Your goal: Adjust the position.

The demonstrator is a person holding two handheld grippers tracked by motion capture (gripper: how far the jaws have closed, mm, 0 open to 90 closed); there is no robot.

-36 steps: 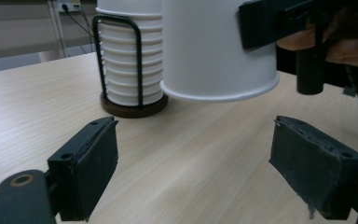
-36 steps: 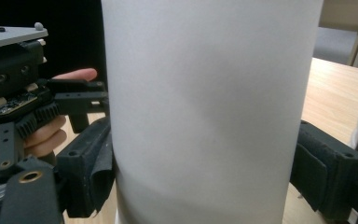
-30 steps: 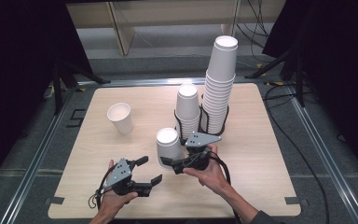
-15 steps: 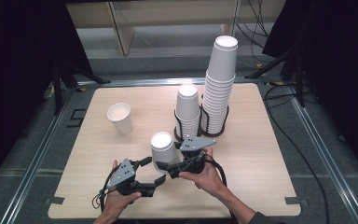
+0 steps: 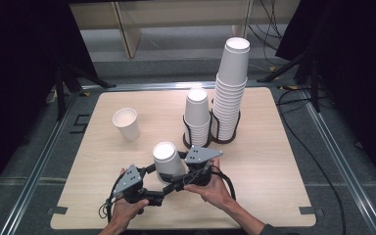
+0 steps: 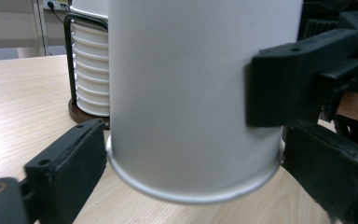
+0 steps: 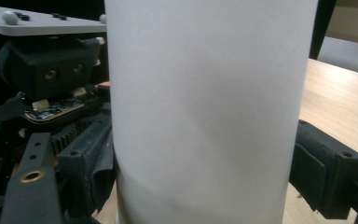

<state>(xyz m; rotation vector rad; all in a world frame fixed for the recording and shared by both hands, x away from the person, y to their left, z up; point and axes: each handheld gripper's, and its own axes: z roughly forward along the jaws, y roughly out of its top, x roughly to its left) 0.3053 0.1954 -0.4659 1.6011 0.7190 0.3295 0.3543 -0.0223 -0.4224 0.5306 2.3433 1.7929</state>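
Since a second ago the upside-down cup [image 5: 167,159] has come down the counter [image 5: 274,166] from beside the rack toward the person, carried in the right tool [image 5: 178,180], and it now sits between the two tools near the counter's six o'clock edge. The left tool [image 5: 152,198] has kept its place at about seven o'clock, and its jaws have just been opening, with the cup between them.

In the left gripper view the cup [image 6: 196,93] stands bottom-up, its rolled rim lifted a little off the wood at the near side. The left tool's two black jaws stand spread on either side of that rim, right at it; whether they touch the paper I cannot tell. The right tool's jaw presses on the cup wall at three o'clock in that view. In the right gripper view the cup [image 7: 209,112] rises close before the lens with a jaw on each side of its wall, so the right tool is pinching the cup.

Up the counter, at about twelve o'clock, a short stack of cups [image 5: 197,117] and a tall stack of cups [image 5: 231,83] stand upside down in a black wire rack [image 5: 214,132]. A single upright cup [image 5: 127,123] stands apart at ten o'clock.
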